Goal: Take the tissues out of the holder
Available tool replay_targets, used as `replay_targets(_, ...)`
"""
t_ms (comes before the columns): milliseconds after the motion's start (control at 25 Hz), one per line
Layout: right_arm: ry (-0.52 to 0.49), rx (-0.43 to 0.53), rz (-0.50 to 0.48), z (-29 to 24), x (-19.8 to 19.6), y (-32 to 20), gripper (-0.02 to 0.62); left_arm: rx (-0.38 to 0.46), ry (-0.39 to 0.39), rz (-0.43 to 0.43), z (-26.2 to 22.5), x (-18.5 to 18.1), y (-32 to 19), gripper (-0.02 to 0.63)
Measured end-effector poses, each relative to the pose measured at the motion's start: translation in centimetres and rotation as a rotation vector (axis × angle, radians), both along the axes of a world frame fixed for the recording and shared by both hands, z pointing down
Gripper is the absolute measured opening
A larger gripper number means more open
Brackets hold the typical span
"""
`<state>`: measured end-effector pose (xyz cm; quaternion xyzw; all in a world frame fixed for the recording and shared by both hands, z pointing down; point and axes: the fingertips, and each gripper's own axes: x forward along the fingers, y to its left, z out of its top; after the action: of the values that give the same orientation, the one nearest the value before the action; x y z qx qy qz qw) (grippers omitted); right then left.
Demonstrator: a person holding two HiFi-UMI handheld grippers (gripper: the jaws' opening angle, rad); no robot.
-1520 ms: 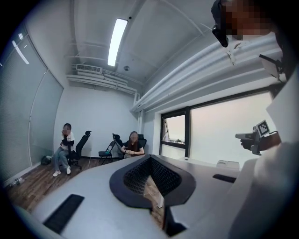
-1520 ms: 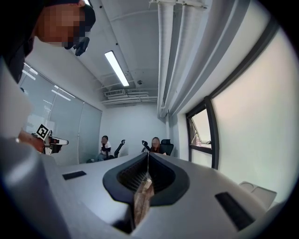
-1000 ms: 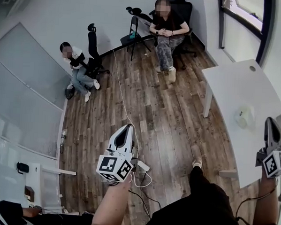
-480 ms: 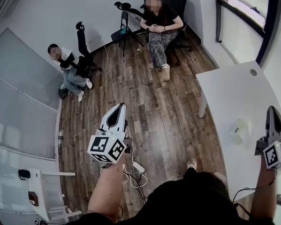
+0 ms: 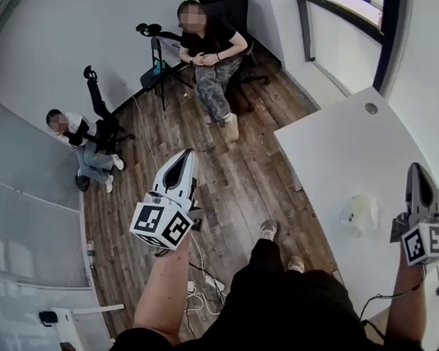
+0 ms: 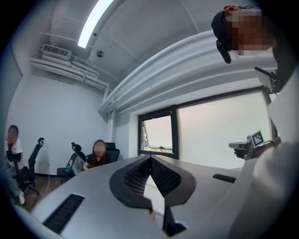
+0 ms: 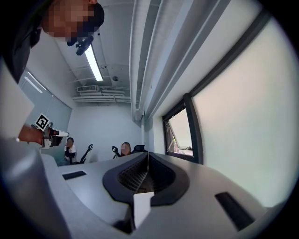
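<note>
Two hand-held grippers are held out level ahead of the person. The left hand-held gripper [image 5: 186, 156] is seen over the wooden floor [image 5: 237, 183], its jaws closed together with nothing between them. The right hand-held gripper [image 5: 415, 171] is held above the white worktop [image 5: 327, 151], its jaws likewise pressed together and empty. The tissue holder [image 5: 358, 213], a pale whitish thing, is set on the worktop to the left of the right hand-held gripper, near it but untouched. It is kept well apart from the left hand-held gripper, which is off the worktop's edge. White cable [image 5: 197, 278] is strewn on the floor below the left arm. Farther off, one seated person [image 5: 211, 57] and a second person [image 5: 80, 138] are seen by the wall.
</note>
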<state>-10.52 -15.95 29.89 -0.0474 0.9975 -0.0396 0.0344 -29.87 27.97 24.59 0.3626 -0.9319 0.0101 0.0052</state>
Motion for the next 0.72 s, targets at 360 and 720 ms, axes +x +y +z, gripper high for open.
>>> replay_targets(360, 0.053, 0.012, 0.239, 1.7, 1.9, -5.0, 0.005, -0.051, 0.007, 0.311, 3.3, -8.0, -13.5, 0.005)
replay_targets(720, 0.105, -0.002, 0.550, 0.8, 4.0, -6.2, 0.005, -0.053, 0.039, 0.648, 4.5, -13.9, -27.4, 0.005)
